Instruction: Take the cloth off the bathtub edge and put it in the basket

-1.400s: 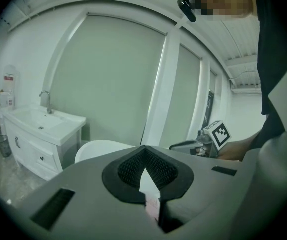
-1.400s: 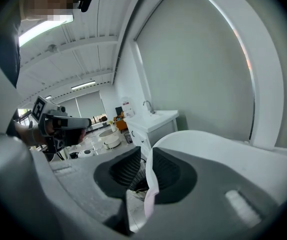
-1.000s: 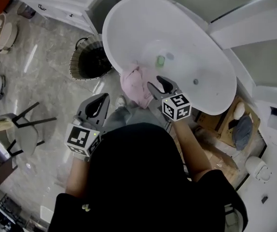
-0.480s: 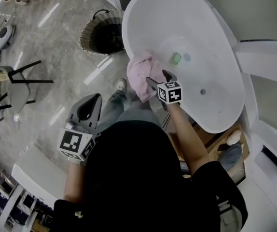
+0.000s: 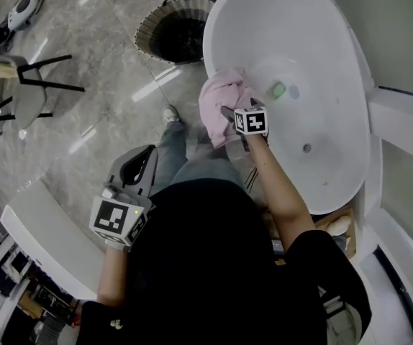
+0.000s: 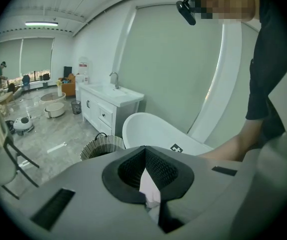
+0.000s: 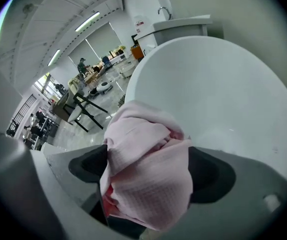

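Can't make out much of the right claw point(image 5: 239, 111) from the head view, since the person's black top is blocking the lower middle and the pink cloth point(image 5: 221, 103) is covering the jaw tips. In the right gripper view, that claw point(image 7: 148, 173) is standing wide, its jaws have just been opening, and the cloth point(image 7: 143, 149) is sitting bunched between them without being squeezed. The fabric is looking waffle-textured and crumpled, and it's hanging over the near rim of the smooth white oval bathtub point(image 5: 321, 56). The left claw point(image 5: 139, 165) is hanging back over the glossy marble floor point(image 5: 91, 131). In its own view its jaws are meeting at the tips point(image 6: 144, 150) with nothing held, and something pale is showing through the gap, hard to tell what. The round ribbed basket point(image 5: 147, 29), dark inside, is sitting by the tub's end.
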Demonstrator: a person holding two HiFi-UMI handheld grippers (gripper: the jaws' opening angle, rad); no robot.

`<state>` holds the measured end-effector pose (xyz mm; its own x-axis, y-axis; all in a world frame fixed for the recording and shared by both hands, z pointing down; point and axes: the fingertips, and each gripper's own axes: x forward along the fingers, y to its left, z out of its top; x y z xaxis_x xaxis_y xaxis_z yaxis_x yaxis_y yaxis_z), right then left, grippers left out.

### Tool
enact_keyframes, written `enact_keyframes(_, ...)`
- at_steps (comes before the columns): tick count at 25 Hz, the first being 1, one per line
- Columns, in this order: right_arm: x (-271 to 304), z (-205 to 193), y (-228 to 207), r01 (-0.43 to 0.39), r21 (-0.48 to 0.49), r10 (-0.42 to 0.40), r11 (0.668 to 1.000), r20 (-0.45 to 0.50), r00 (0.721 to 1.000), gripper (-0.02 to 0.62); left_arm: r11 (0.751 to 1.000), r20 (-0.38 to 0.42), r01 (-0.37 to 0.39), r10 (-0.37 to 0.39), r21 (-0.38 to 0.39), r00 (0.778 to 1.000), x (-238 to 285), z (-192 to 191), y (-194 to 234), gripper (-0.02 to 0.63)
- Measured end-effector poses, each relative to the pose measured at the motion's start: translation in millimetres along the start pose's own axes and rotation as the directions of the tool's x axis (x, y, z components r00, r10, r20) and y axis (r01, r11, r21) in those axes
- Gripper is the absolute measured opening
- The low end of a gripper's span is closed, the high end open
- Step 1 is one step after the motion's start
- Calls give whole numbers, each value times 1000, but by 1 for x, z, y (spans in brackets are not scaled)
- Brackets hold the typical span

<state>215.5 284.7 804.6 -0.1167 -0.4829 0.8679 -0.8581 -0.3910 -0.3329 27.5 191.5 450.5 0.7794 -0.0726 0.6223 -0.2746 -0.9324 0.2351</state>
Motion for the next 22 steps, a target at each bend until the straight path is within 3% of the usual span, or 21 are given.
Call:
enact_keyframes(7,43,-20,2,-29,46,35,999,-114,993,522,998,-3,-45,45,-33,999,-11,-18,10,12)
enact_keyframes(13,61,-30,1,1,28,4,1000,-200,980,518,995,-20,-73,72,-72,997,-16,-19,19,13)
enact_keyframes(14,61,-31,1,6,19,-2,1000,-219,976,505,996,-15,-70,70,-61,997,-17,-21,21,13)
enact_keyframes(19,57,-32,10,35,-149,-70,988,-240,968,323,997,-4,-65,65,-49,998,-22,-27,31,14)
enact_keyframes(22,52,-28,13,52,-179,-91,983,-213,973,291,996,3,-66,67,-58,998,-24,-27,36,12)
